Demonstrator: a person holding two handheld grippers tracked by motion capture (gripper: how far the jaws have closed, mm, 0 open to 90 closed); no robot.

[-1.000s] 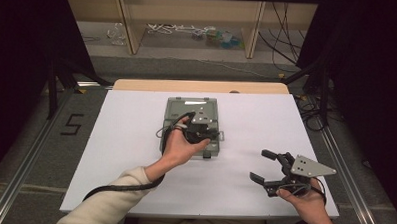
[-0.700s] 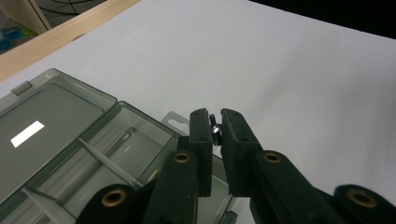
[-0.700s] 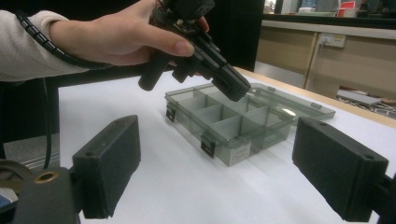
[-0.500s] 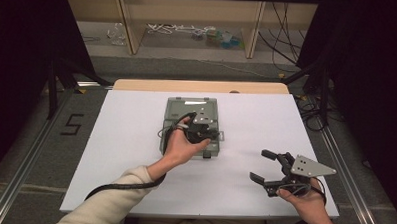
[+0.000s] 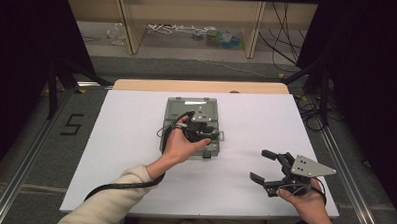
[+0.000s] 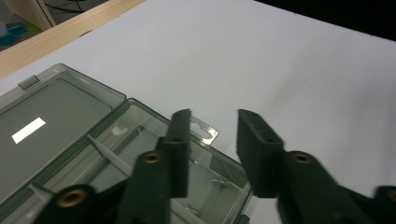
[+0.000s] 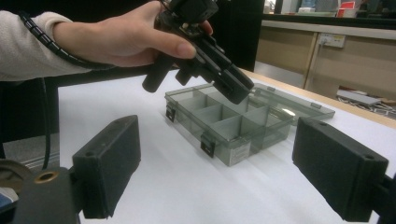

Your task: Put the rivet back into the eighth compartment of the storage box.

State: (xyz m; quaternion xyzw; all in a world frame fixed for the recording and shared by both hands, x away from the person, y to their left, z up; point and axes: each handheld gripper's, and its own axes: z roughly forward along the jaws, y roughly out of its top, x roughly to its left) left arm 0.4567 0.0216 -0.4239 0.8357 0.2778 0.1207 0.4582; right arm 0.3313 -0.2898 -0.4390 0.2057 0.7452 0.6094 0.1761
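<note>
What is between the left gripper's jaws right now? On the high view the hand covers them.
Observer: Nothing. In the left gripper view the left gripper's jaws have just been opening and stand apart over a corner compartment of the box.
Operator: Are the tips down inside it?
Observer: It seems not. The right gripper view shows them above the rim, tilted down toward the dividers.
Operator: Is anything in that compartment?
Observer: A few small pale bits, too blurred to name.
</note>
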